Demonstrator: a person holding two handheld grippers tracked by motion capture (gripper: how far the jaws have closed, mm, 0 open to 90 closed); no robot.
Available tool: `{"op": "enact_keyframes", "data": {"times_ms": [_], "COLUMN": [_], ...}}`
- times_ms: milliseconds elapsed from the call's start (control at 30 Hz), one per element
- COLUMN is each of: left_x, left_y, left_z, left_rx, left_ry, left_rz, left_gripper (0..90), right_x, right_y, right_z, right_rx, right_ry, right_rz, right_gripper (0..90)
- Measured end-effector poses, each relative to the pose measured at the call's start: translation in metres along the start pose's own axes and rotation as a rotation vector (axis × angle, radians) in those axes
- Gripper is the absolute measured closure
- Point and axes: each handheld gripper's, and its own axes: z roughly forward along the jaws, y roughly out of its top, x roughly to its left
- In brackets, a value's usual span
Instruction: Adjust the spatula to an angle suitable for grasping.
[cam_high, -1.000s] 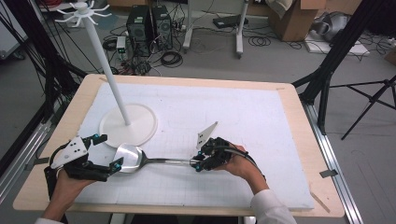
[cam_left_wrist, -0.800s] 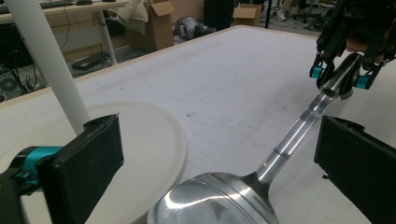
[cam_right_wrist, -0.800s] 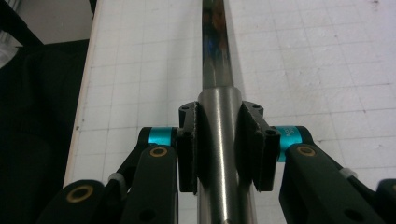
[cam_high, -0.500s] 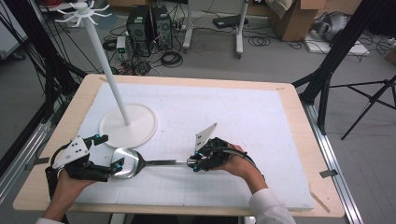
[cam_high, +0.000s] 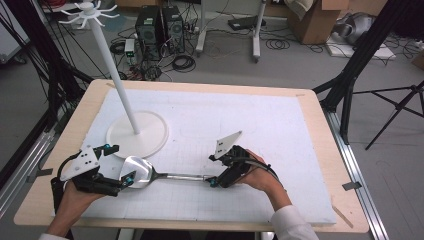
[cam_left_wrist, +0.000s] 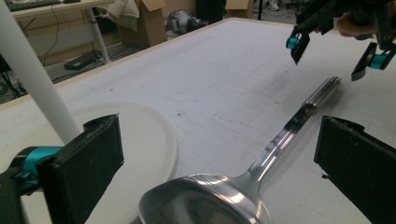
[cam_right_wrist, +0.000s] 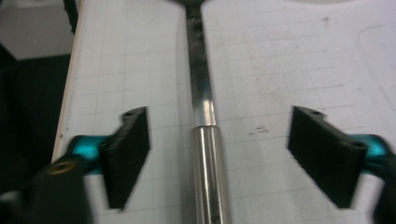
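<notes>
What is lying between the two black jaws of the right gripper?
The shiny steel handle of the long metal ladle lies between them on the white gridded mat. The right gripper has just been opening; its jaws stand clear of the handle, seen in the right gripper view.

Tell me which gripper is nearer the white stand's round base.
Left. The left gripper sits just below the round base, jaws open around the ladle bowl. The right gripper is farther right, at the handle end.

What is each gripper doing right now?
Left gripper: open, around the ladle bowl, not gripping.
Right gripper: just been opening, handle between the jaws, untouched.
</notes>
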Motion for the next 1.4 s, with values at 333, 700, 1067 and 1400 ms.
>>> {"op": "enact_keyframes", "data": {"times_ms": [333, 700, 1067, 1400], "left_x": [-0.001, -0.003, -0.003, -0.008], "left_y": [0.012, 0.036, 0.047, 0.059], "left_z": [0.003, 0.026, 0.052, 0.067], "left_rx": [0.002, 0.071, 0.189, 0.288], "left_ry": [-0.021, -0.104, -0.225, -0.305], "left_rz": [0.020, 0.088, 0.117, 0.194], "left_gripper": [1.7, 1.7, 1.7, 1.7], "right_x": [0.006, 0.014, 0.023, 0.025], "right_y": [-0.010, -0.046, -0.071, -0.094], "right_z": [-0.042, -0.072, -0.086, -0.097], "right_rx": [-0.242, -0.360, -0.471, -0.546], "right_ry": [-0.090, -0.194, -0.245, -0.306], "right_rz": [0.122, 0.178, 0.199, 0.254], "right_gripper": [1.1, 0.2, 0.2, 0.2]}}
